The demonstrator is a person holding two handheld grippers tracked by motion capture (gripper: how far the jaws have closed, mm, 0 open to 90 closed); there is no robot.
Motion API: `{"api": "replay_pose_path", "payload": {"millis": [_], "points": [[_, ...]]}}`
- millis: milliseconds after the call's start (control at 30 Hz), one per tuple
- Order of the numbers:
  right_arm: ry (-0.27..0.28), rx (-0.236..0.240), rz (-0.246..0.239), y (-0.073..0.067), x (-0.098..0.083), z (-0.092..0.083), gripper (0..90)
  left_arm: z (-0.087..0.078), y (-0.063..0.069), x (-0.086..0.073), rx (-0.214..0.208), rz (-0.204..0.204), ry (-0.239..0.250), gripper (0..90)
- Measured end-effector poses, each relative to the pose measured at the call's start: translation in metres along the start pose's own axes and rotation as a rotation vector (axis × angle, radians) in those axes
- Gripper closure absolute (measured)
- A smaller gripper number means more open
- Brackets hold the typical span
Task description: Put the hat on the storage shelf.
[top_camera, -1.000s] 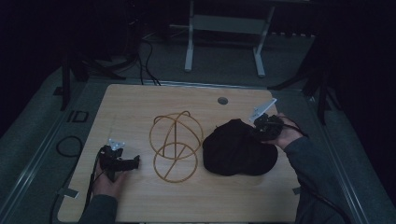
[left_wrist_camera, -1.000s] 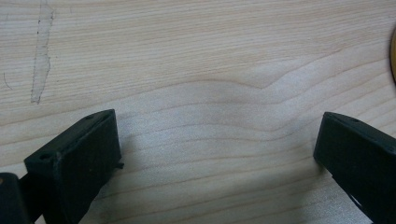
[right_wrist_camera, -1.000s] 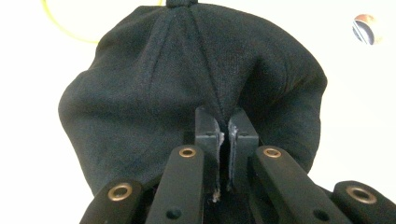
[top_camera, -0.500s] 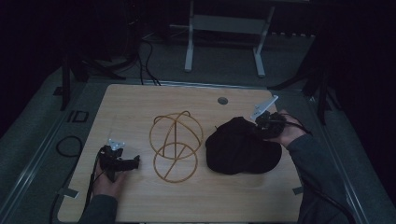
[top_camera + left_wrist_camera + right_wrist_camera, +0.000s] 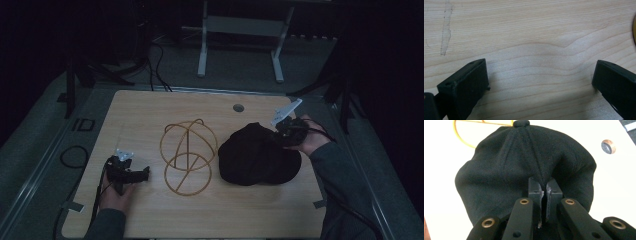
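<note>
A black cap (image 5: 257, 155) lies at the right of the wooden table (image 5: 150, 107). My right gripper (image 5: 283, 135) is shut on a fold of the black cap (image 5: 524, 162) at its far right rim, pinching the cloth between its jaws (image 5: 545, 185). A yellow wire stand (image 5: 188, 156) made of hoops stands at the middle of the table, and a part of the yellow wire stand (image 5: 481, 123) peeks from behind the cap. My left gripper (image 5: 142, 174) rests low at the front left, open, over bare wood (image 5: 539, 70), with nothing between its jaws.
A round cable hole (image 5: 238, 107) sits in the table near its far edge. A strip of worn tape (image 5: 446, 27) marks the wood. A white frame (image 5: 240, 30) stands on the floor beyond the table. Cables (image 5: 75, 155) lie on the floor at the left.
My right gripper has lifted and pulled the cap's rim slightly up and to the right. The left gripper has stayed put.
</note>
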State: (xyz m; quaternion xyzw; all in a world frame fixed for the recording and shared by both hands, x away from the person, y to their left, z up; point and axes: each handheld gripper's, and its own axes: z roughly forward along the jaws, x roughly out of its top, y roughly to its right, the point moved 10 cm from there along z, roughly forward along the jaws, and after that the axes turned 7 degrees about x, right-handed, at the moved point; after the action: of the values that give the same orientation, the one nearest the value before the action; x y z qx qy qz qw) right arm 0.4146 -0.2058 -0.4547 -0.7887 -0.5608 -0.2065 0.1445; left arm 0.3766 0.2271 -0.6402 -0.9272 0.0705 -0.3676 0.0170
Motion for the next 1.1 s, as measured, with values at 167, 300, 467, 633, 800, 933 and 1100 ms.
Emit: {"api": "replay_pose_path", "payload": {"millis": [167, 300, 467, 633, 800, 933, 1100], "points": [[0.008, -0.001, -0.01, -0.001, 0.003, -0.004, 85.6, 0.0, 0.0, 0.0, -0.001, 0.0, -0.001, 0.1], [0.015, 0.0, -0.017, -0.002, 0.005, -0.008, 85.6, 0.0, 0.0, 0.0, -0.001, 0.0, -0.001, 0.1], [0.019, 0.0, -0.024, -0.003, 0.006, -0.01, 85.5, 0.0, 0.0, 0.0, 0.0, 0.001, -0.001, 0.1], [0.026, 0.004, -0.027, -0.003, 0.007, -0.014, 85.5, 0.0, 0.0, 0.0, 0.0, 0.001, -0.001, 0.1], [0.05, 0.001, -0.036, -0.005, 0.012, -0.021, 85.5, 0.0, 0.0, 0.0, -0.001, 0.0, -0.001, 0.1], [0.062, -0.006, -0.041, -0.005, 0.015, -0.027, 85.5, 0.0, 0.0, 0.0, -0.001, 0.0, -0.001, 0.1], [0.075, -0.01, -0.043, -0.005, 0.018, -0.033, 85.5, 0.0, 0.0, 0.0, -0.001, 0.0, -0.001, 0.1]]}}
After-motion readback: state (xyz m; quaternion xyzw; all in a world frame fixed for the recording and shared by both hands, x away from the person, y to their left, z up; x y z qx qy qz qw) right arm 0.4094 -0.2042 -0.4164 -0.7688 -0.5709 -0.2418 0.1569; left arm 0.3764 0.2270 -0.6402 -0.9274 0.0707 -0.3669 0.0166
